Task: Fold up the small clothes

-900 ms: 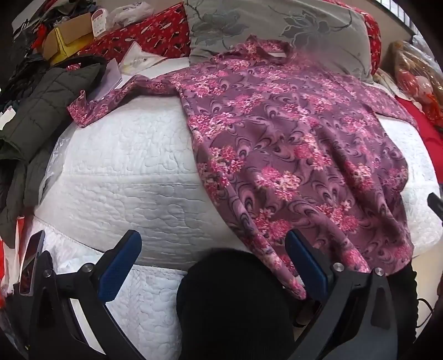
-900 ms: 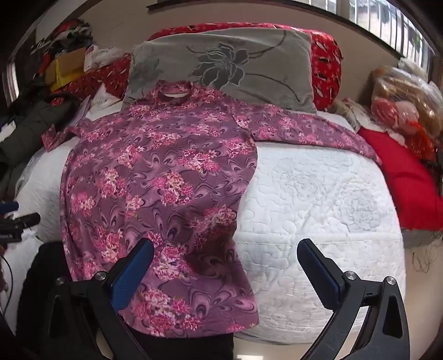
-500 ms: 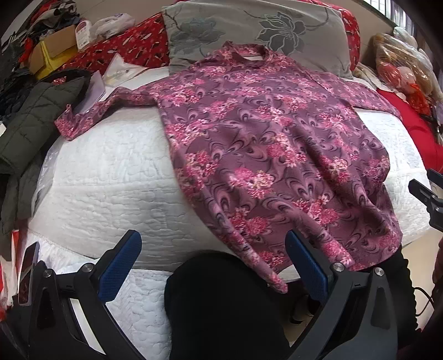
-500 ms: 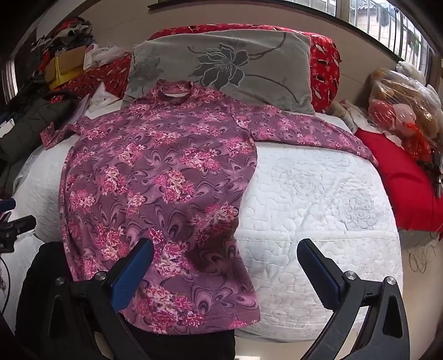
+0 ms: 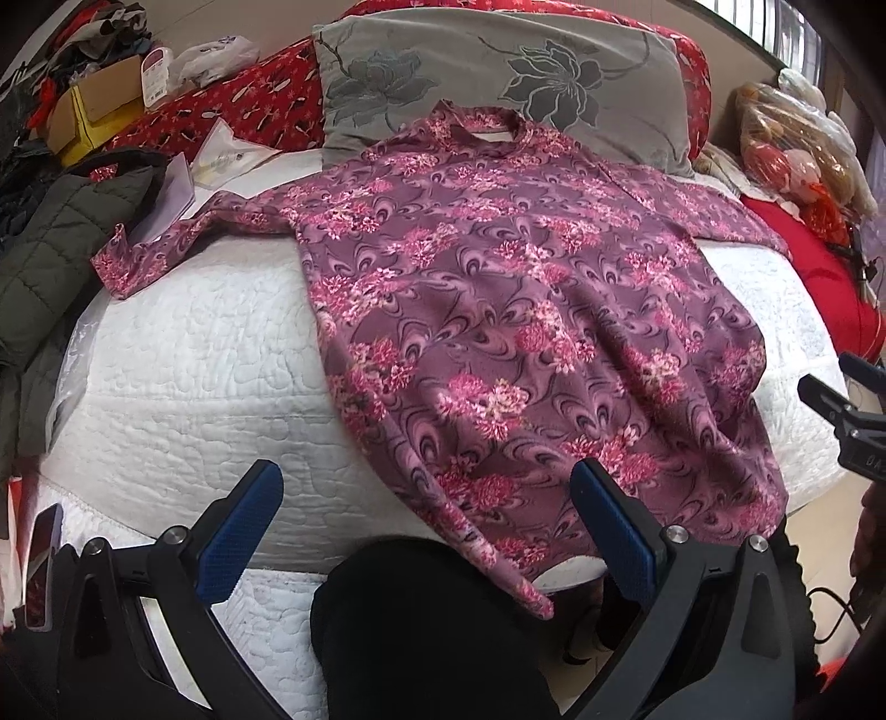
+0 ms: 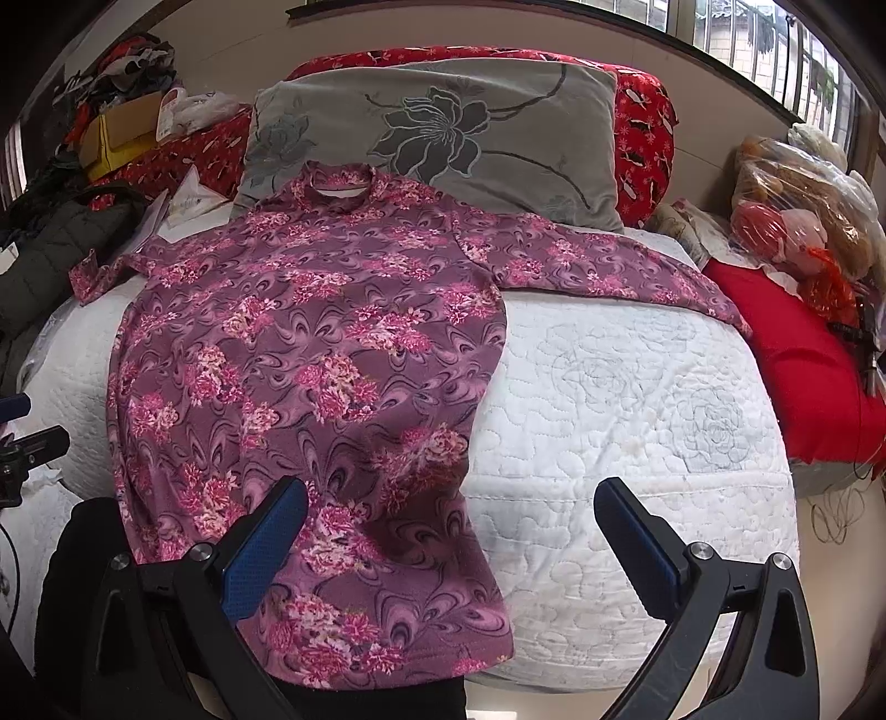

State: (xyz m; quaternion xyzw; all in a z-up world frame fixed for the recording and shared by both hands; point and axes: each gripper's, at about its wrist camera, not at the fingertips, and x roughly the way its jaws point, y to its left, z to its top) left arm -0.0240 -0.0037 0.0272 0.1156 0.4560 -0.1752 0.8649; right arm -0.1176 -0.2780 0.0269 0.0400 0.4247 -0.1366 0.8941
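a: what sort of place is this?
b: a lived-in bedroom. a quilted white bed (image 6: 637, 399), a grey flowered pillow (image 6: 443, 133) at its head, a barred window (image 6: 775, 50) behind that.

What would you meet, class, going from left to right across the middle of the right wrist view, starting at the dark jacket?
Dark padded jacket → floral shirt → bare white quilted bedcover → red cushion.
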